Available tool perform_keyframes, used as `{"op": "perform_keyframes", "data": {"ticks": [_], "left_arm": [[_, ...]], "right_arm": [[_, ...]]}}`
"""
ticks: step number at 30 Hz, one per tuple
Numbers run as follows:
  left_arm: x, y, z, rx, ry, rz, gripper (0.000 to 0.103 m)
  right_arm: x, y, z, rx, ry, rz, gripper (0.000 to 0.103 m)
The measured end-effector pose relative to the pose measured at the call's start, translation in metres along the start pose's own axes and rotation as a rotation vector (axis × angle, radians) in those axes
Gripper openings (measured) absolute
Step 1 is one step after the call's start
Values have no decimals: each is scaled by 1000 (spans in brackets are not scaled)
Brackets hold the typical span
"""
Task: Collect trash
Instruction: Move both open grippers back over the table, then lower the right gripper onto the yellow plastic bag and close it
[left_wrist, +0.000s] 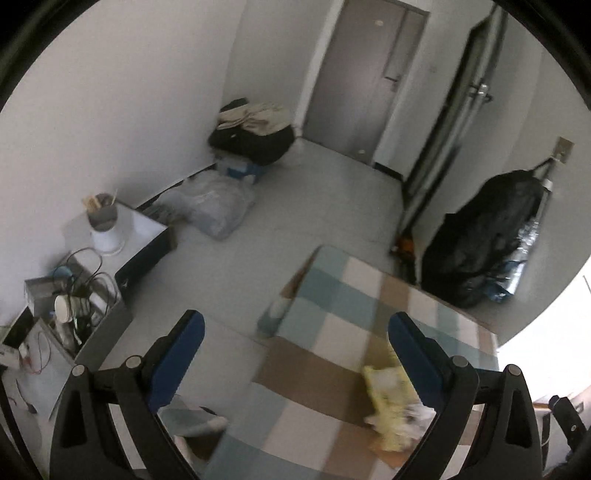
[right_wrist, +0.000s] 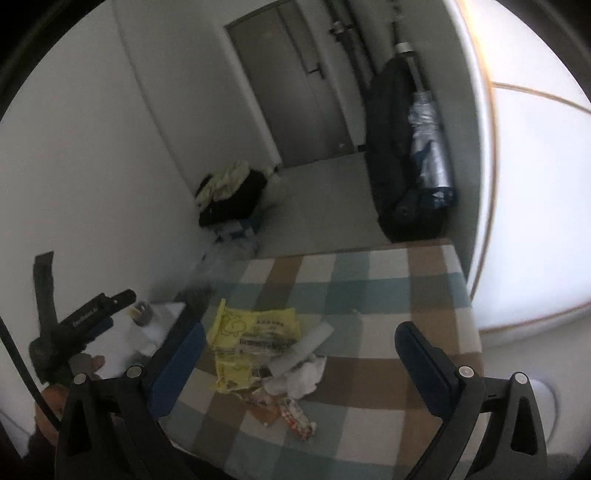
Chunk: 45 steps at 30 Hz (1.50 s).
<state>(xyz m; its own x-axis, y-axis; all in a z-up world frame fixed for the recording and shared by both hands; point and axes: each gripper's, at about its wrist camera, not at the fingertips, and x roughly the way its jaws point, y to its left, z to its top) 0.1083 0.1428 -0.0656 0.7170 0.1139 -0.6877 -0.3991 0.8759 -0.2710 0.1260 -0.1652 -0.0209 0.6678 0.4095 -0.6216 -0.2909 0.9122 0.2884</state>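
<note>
On the checked blue-and-tan cloth table (right_wrist: 369, 280) sits a crumpled yellow plastic wrapper (right_wrist: 251, 332); right gripper (right_wrist: 300, 350) and left gripper (left_wrist: 296, 349) both gape empty, so I'd pinch its near edge low

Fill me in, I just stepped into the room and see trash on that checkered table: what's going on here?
A person holds a gripper in each hand over the checkered table. Both the right gripper and left gripper are open and empty. A pile of trash lies untouched on the cloth: a yellow wrapper, crumpled white tissue and a small snack wrapper. Nothing has been picked up yet.
</note>
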Motion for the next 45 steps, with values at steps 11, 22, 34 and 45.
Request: {"op": "perform_keyframes", "data": {"ticks": [11, 22, 34, 45], "left_arm": [[21, 29, 12, -88, 91, -56, 98], [32, 42, 15, -163, 163, -103, 98], [37, 42, 13, -174, 187, -122, 98], [40, 37, 10, -149, 208, -121, 98]], "right_arm": [[87, 83, -14, -261, 149, -29, 100], [132, 132, -42, -551, 200, -90, 67], [135, 130, -43, -554, 234, -82, 6], [94, 111, -12, -457, 134, -76, 0]]}}
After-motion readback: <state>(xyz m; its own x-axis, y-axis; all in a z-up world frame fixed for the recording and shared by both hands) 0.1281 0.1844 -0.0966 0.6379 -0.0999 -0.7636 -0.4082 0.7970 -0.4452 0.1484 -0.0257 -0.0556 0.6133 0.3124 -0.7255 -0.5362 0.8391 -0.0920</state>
